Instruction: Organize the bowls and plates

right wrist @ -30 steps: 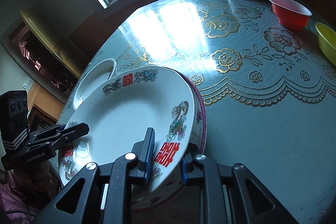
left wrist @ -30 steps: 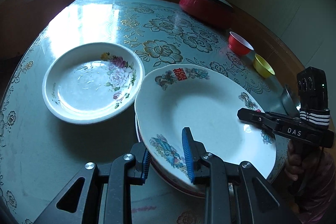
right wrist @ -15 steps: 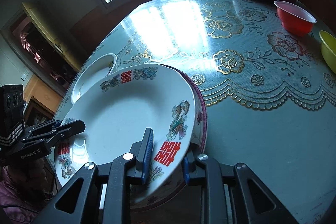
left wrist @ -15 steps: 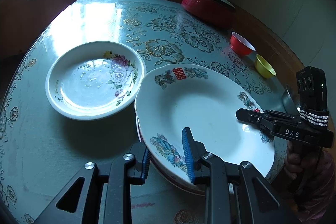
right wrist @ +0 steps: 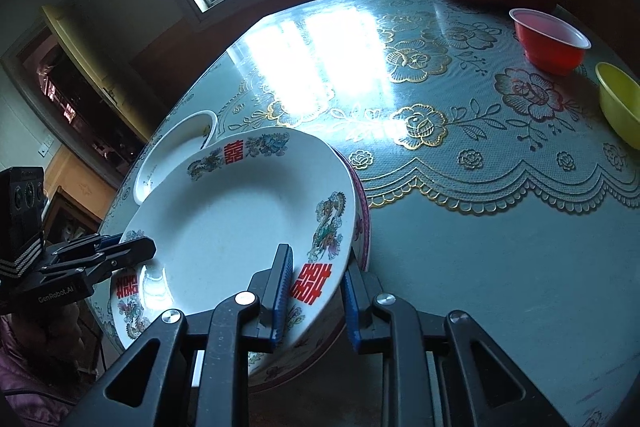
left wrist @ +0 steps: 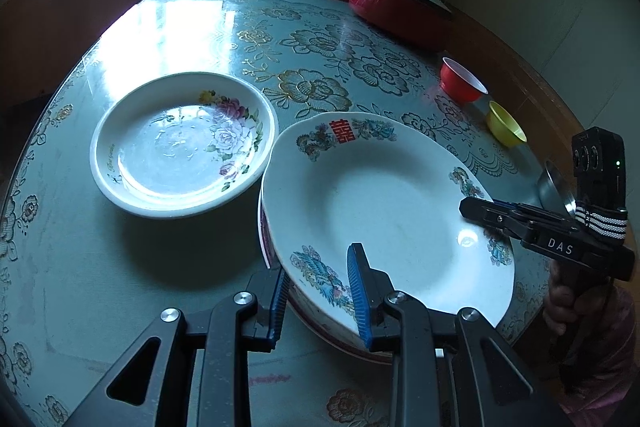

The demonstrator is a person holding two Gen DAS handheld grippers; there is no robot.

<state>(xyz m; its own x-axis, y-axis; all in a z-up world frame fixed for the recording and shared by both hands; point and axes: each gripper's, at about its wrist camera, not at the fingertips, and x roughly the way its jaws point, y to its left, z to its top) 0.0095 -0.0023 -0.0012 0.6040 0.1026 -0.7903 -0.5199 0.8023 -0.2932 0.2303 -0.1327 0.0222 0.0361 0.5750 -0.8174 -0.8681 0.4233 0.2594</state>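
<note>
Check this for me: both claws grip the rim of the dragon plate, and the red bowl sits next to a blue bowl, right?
One slip: the bowl beside the red bowl is yellow, not blue, as the right wrist view shows. Both claws, left and right, do grip the dragon plate rim.

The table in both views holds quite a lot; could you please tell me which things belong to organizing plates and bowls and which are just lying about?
Job:
dragon plate
pink-rimmed dish beneath it
floral plate
red bowl
yellow bowl

Lying about:
red lidded pot
metal bowl

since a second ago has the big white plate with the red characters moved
No. The plate sits just as close to the flowered dish, with both grippers on its rim.
</note>
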